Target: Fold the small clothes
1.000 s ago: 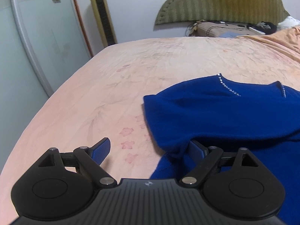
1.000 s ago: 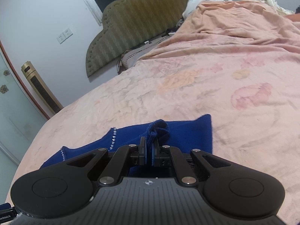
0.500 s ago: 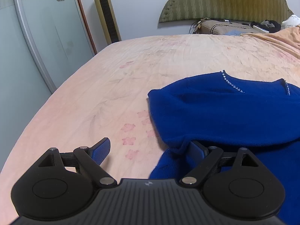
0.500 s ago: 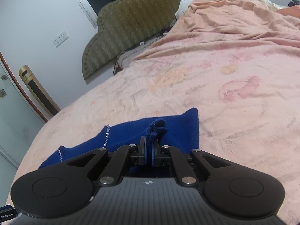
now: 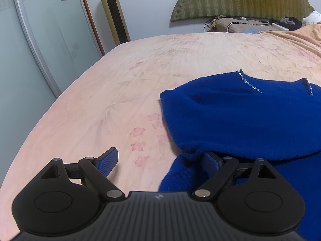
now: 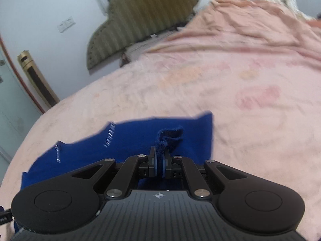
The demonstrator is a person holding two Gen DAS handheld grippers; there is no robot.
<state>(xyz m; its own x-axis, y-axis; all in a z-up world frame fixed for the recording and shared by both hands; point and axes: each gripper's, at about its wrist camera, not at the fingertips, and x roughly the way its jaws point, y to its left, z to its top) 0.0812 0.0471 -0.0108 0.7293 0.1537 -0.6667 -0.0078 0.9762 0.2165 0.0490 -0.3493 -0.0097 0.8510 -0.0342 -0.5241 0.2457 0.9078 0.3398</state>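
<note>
A small dark blue knit top (image 5: 240, 120) with rhinestones along its neckline lies on the pink bed, its left part folded over. My left gripper (image 5: 160, 158) is open at the top's left edge; its right finger (image 5: 210, 160) rests on the blue cloth, its left finger (image 5: 108, 159) on the sheet. In the right wrist view the top (image 6: 130, 144) lies just ahead. My right gripper (image 6: 159, 160) is shut on a bunched edge of the top (image 6: 168, 138), which sticks up between the pads.
The pink floral bedsheet (image 5: 140, 80) stretches all around. A rumpled orange blanket (image 6: 250, 30) lies to the far right. An olive headboard (image 5: 240, 0) and pillow stand at the back. A gold tower fan (image 5: 114, 12) and a glass wardrobe door (image 5: 40, 40) stand left of the bed.
The left gripper has risen and drawn back a little, still open. The right gripper, still shut on the cloth, has moved with it; its view is now blurred.
</note>
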